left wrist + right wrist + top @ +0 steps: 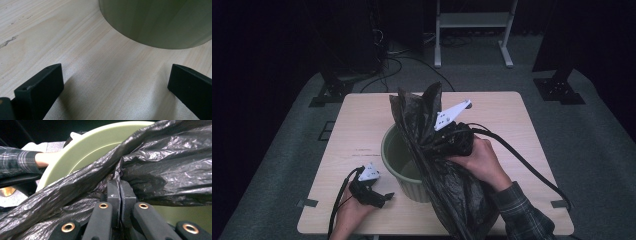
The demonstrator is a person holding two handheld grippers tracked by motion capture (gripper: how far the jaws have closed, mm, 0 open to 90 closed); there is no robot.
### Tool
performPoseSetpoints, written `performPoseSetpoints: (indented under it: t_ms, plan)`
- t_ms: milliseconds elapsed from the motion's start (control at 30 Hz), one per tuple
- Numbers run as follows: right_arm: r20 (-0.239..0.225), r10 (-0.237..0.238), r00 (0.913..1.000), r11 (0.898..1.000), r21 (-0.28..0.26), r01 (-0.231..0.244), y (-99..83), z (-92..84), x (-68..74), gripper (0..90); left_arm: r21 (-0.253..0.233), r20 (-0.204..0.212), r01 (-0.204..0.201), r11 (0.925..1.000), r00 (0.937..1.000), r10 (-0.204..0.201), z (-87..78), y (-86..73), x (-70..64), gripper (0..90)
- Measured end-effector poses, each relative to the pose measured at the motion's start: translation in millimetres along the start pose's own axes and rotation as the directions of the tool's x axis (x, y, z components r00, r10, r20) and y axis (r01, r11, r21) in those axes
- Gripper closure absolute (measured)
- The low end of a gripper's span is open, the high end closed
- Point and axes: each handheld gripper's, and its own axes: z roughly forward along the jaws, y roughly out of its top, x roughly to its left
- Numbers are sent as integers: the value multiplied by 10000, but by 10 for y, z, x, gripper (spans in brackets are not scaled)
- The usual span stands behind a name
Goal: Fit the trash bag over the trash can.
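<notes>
A black plastic bag (439,165) drapes over a pale green bin (398,159) on the wooden table (357,125); its crumpled top sticks up above the bin. My right gripper (443,137) is shut on a fold of the bag just over the bin's mouth; in the right gripper view the jaws press together on the black film (162,170) with the bin's rim (100,147) behind. My left gripper (384,197) rests low on the table at the bin's front left, open, with bare wood between its jaws (115,87) and the bin's wall (160,22) ahead.
The bag's lower part hangs past the table's front edge beside the right forearm (522,212). Cables trail from both grippers. Beyond the table are stand bases (329,92) and a white frame (472,30) on grey floor.
</notes>
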Motion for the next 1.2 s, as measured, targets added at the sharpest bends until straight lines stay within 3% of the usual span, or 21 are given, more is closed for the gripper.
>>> performPoseSetpoints:
  t_ms: [100,367,500,667,833,1033,1200]
  plan:
    - [-127,28,9999,9999,171,-26,-6,33,2,880,0,-1,1,10000,10000,-1,0,0,0,0]
    - [-598,196,9980,9922,1242,-121,-23,199,6,868,-2,-1,1,10000,10000,-1,0,0,0,0]
    - [-612,324,9976,9901,1387,-236,-6,211,4,820,-1,-2,1,10000,10000,-1,0,0,0,0]
    - [-489,275,9984,9953,943,-228,7,135,6,682,-1,-1,1,10000,10000,-1,0,0,0,0]
    - [-159,233,9996,9992,328,-228,31,-64,-1,585,0,-2,0,10000,10000,0,0,0,0,0]
    - [293,325,9990,9989,-347,-315,7,-329,-37,529,1,-3,1,10000,10000,-1,0,0,0,0]
    - [888,853,9924,9914,-1070,-756,-35,-530,-170,498,0,-5,5,10000,10000,-5,0,0,-1,0]
